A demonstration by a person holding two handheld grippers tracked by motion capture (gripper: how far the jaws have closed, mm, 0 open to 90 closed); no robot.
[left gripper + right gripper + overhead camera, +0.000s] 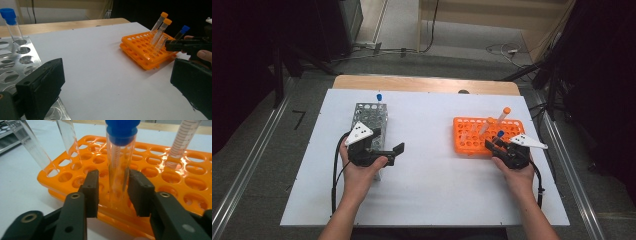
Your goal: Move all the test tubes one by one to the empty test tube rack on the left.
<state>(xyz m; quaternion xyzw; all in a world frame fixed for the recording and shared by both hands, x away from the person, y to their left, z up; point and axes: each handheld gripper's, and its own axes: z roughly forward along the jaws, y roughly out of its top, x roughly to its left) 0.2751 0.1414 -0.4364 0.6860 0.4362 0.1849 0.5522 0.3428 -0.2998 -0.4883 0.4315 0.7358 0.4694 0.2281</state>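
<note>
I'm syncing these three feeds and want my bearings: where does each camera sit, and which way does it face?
High view: above the person's side, looking forward and down on the table; forearms and both hands show.
Left gripper view: rides the left gripper, facing across to the orange rack.
Right gripper view: rides the right gripper, close on the blue-capped tube.
All three share the orange rack.

In the right gripper view, the picture's top edge cuts off the blue cap [122, 128] and the tops of three other tubes. The right tool [113, 192] has small gaps beside the blue-capped tube [119, 165]; touching is unclear.
</note>
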